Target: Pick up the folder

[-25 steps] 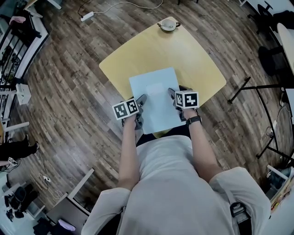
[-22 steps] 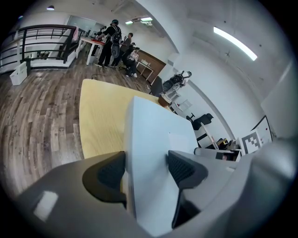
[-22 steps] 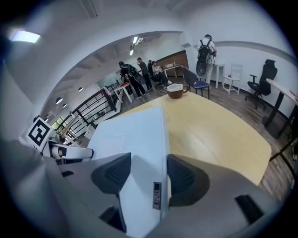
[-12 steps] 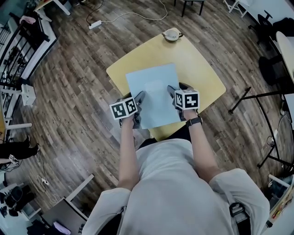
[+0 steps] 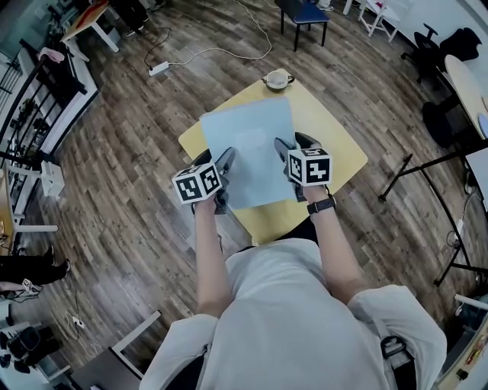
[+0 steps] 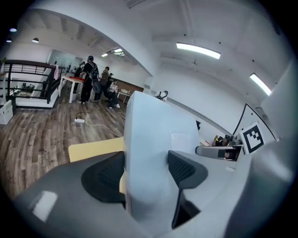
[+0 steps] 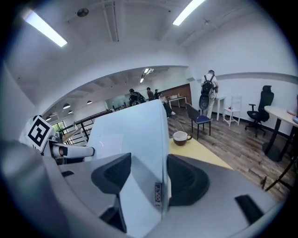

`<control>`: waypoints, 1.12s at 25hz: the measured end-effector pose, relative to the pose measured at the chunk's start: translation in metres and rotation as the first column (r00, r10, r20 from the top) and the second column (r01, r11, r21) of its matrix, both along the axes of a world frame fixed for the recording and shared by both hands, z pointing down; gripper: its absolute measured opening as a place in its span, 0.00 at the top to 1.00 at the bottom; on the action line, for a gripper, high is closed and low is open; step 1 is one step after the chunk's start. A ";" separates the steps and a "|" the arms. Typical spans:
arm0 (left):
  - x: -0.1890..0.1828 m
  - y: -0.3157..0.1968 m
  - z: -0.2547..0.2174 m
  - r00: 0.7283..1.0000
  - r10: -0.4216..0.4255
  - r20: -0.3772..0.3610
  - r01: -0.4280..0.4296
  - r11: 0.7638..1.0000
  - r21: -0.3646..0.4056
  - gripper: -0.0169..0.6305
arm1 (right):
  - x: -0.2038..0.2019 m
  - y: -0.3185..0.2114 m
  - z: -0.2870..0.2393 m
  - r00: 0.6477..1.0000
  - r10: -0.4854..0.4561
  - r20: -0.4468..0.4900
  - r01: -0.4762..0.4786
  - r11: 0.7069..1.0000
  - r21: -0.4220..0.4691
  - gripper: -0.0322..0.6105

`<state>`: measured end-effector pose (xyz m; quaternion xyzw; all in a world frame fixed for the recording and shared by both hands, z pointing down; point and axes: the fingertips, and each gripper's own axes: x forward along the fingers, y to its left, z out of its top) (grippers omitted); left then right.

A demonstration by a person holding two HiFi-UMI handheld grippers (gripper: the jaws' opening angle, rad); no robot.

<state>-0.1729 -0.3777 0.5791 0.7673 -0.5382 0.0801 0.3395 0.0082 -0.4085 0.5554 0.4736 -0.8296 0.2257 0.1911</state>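
Folder (image 5: 248,148): pale blue, plain, with a paler rectangular patch on its face.
Desk (image 5: 341,145): yellow.
Floor (image 5: 130,145): dark brown wood planks.
Cup (image 5: 277,78): cream.
Left gripper (image 5: 226,164), right gripper (image 5: 284,151): grey bodies, black ribbed jaws, and cubes patterned in black-and-white squares.
Chair (image 5: 309,13): blue seat, black legs.
Shirt (image 5: 290,320): light grey.
Watch (image 5: 322,202): black.

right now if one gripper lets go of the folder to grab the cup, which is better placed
Probably right: the right gripper holds the folder on the edge nearer the cup; the left gripper would have to cross it.
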 end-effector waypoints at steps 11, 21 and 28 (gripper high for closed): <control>0.006 -0.014 -0.106 0.997 -0.013 0.074 -0.004 0.973 0.231 0.51 | 0.009 -0.007 -0.095 0.996 0.030 0.090 -0.048 0.978 0.205 0.55; 0.016 -0.006 -0.184 0.996 -0.022 0.081 -0.015 0.908 0.419 0.51 | 0.020 0.006 -0.172 0.988 0.030 0.149 -0.089 0.911 0.403 0.55; 0.021 -0.001 -0.224 0.998 -0.033 0.050 0.002 0.851 0.526 0.51 | 0.028 0.014 -0.213 0.983 0.029 0.181 -0.120 0.847 0.517 0.55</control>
